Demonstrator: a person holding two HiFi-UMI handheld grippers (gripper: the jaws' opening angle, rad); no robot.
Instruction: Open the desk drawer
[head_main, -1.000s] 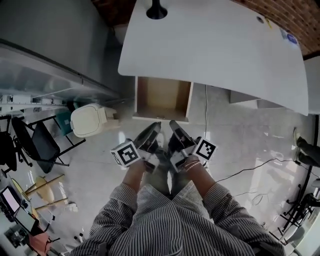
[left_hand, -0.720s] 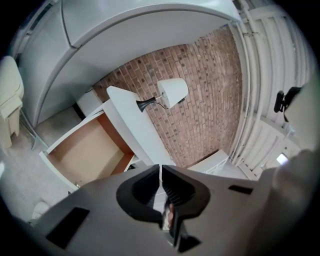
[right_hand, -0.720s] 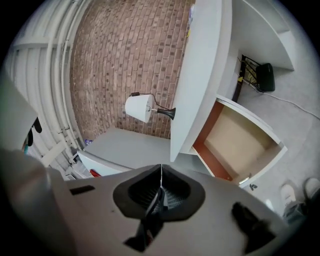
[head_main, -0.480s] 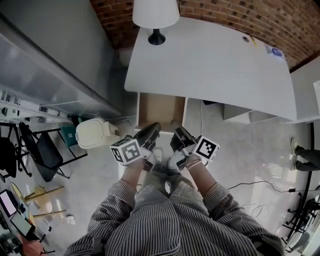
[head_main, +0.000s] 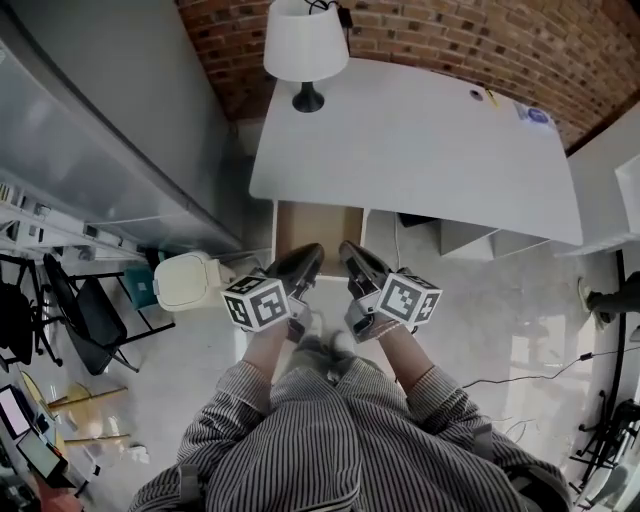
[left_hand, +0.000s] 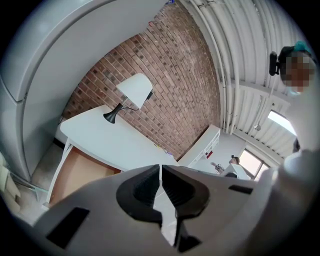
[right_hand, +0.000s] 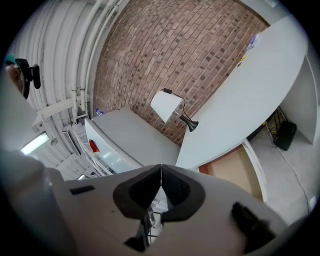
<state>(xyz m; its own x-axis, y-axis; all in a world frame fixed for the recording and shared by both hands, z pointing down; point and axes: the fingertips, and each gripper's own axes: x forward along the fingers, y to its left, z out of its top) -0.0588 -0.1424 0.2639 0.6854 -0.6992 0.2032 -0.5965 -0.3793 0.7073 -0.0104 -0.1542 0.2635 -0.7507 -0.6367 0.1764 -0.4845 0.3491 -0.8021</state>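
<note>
The white desk (head_main: 420, 140) stands against a brick wall. Its left drawer (head_main: 318, 226) is pulled out and shows a bare wooden inside; it also shows in the left gripper view (left_hand: 75, 172) and the right gripper view (right_hand: 232, 162). Both grippers hang side by side in the air in front of the drawer, touching nothing. My left gripper (head_main: 306, 256) (left_hand: 161, 169) has just been closing and its jaws now meet with nothing between them. My right gripper (head_main: 348, 252) (right_hand: 161, 169) is shut and empty too.
A white lamp (head_main: 304, 45) stands on the desk's far left corner. A white lidded bin (head_main: 186, 281) and a black chair (head_main: 78, 296) are on the floor at left. A low white shelf unit (head_main: 470, 238) sits under the desk at right, with cables (head_main: 560, 362) on the floor.
Both grippers have risen and rolled, and their marker cubes now face more upward. The head view has tilted up, showing more lamp and brick wall. The drawer stays open.
</note>
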